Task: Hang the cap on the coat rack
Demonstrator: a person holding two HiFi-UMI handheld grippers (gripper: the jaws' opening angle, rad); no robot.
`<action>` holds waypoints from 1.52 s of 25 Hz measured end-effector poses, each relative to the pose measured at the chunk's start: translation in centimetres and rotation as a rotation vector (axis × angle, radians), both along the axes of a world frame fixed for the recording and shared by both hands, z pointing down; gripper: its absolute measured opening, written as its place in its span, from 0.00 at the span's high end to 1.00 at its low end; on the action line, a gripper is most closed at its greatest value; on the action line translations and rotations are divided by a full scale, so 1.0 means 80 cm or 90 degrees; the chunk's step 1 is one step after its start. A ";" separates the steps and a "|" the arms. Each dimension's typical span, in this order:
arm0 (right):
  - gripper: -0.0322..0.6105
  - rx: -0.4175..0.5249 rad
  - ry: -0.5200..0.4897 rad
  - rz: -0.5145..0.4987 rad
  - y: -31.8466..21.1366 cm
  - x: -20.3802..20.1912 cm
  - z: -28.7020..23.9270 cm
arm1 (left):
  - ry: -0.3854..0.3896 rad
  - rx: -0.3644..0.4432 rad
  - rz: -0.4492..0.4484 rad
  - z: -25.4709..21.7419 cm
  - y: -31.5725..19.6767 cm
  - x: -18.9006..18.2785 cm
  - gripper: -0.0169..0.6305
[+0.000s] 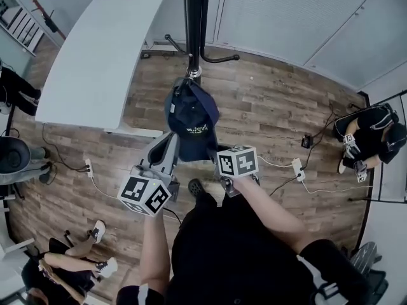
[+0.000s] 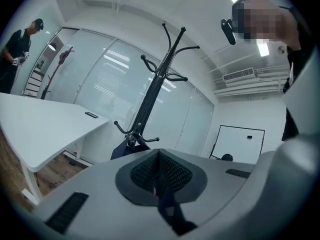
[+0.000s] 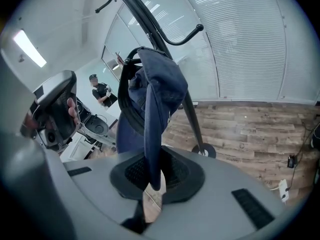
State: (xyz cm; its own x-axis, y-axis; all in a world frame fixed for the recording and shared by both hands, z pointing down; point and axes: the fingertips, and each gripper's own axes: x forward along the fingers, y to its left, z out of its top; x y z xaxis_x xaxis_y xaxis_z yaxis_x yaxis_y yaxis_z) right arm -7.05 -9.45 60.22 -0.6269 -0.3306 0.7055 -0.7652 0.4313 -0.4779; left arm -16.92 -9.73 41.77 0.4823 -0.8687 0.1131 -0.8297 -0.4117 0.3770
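The dark navy cap hangs in the air just in front of the black coat rack, close to its pole and above its base. My left gripper holds the cap's lower left edge, and my right gripper holds its lower right edge. In the left gripper view the left gripper is shut on a thin navy strip of the cap, with the coat rack standing ahead. In the right gripper view the cap rises from the right gripper, right against the rack's pole.
A white table stands to the left of the rack. Power strips and cables lie on the wooden floor. One person crouches at the right, another person sits at the lower left. Glass partitions close the back.
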 end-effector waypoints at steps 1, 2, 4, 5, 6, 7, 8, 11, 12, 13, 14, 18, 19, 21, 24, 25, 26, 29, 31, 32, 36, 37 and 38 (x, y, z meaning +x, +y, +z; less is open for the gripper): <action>0.88 0.000 -0.003 0.006 -0.002 -0.001 0.001 | -0.001 -0.001 0.006 0.000 0.000 0.000 0.95; 0.88 0.000 -0.005 0.013 -0.004 -0.003 0.001 | -0.001 -0.002 0.011 0.000 0.000 0.001 0.95; 0.88 -0.001 -0.005 0.025 -0.008 -0.004 0.002 | -0.001 -0.005 0.018 0.000 0.001 0.002 0.95; 0.88 -0.004 -0.006 0.031 -0.010 -0.004 0.005 | -0.001 -0.006 0.021 0.000 0.001 0.002 0.95; 0.88 -0.007 -0.006 0.036 -0.013 -0.005 0.007 | -0.001 -0.008 0.021 0.001 0.001 0.001 0.95; 0.88 -0.010 -0.004 0.042 -0.016 -0.005 0.009 | 0.001 -0.010 0.020 0.002 0.002 0.000 0.95; 0.88 -0.012 0.000 0.046 -0.019 -0.005 0.010 | 0.004 -0.012 0.019 0.003 0.002 -0.001 0.95; 0.88 -0.014 0.017 0.053 -0.027 -0.003 0.012 | 0.006 -0.020 0.019 0.003 0.006 -0.002 0.95; 0.88 -0.014 0.016 0.055 -0.029 -0.003 0.014 | 0.004 -0.024 0.022 0.005 0.008 -0.001 0.95; 0.88 -0.014 0.014 0.055 -0.031 -0.003 0.016 | 0.001 -0.028 0.023 0.007 0.009 0.001 0.95; 0.88 -0.013 0.012 0.056 -0.032 -0.003 0.018 | 0.000 -0.031 0.024 0.010 0.010 0.002 0.95; 0.88 -0.014 0.015 0.064 -0.041 0.002 0.031 | 0.001 -0.036 0.031 0.014 0.009 0.012 0.95; 0.88 -0.014 0.018 0.066 -0.044 0.003 0.035 | 0.002 -0.037 0.032 0.015 0.008 0.013 0.95; 0.88 -0.011 0.019 0.070 -0.050 0.002 0.042 | 0.000 -0.041 0.035 0.015 0.005 0.014 0.95; 0.88 -0.013 0.019 0.077 -0.054 0.001 0.053 | -0.006 -0.045 0.038 0.016 0.004 0.015 0.95; 0.88 -0.014 0.018 0.079 -0.054 0.001 0.057 | -0.007 -0.046 0.037 0.016 0.004 0.014 0.95; 0.88 -0.016 0.015 0.081 -0.056 0.000 0.060 | -0.008 -0.047 0.036 0.015 0.003 0.014 0.95; 0.88 -0.022 -0.021 0.087 -0.065 -0.007 0.070 | -0.013 -0.042 0.032 0.012 -0.002 0.014 0.95; 0.88 -0.029 -0.037 0.091 -0.071 -0.009 0.076 | -0.017 -0.038 0.032 0.009 -0.003 0.015 0.95; 0.88 -0.029 -0.039 0.092 -0.073 -0.009 0.079 | -0.019 -0.036 0.033 0.007 -0.003 0.016 0.95; 0.88 -0.021 -0.034 0.095 -0.082 -0.013 0.092 | -0.018 -0.034 0.031 0.005 0.001 0.015 0.95; 0.88 -0.017 -0.031 0.096 -0.084 -0.014 0.095 | -0.020 -0.034 0.032 0.007 0.001 0.015 0.95; 0.88 -0.013 -0.027 0.097 -0.086 -0.015 0.098 | -0.022 -0.034 0.032 0.008 0.002 0.016 0.95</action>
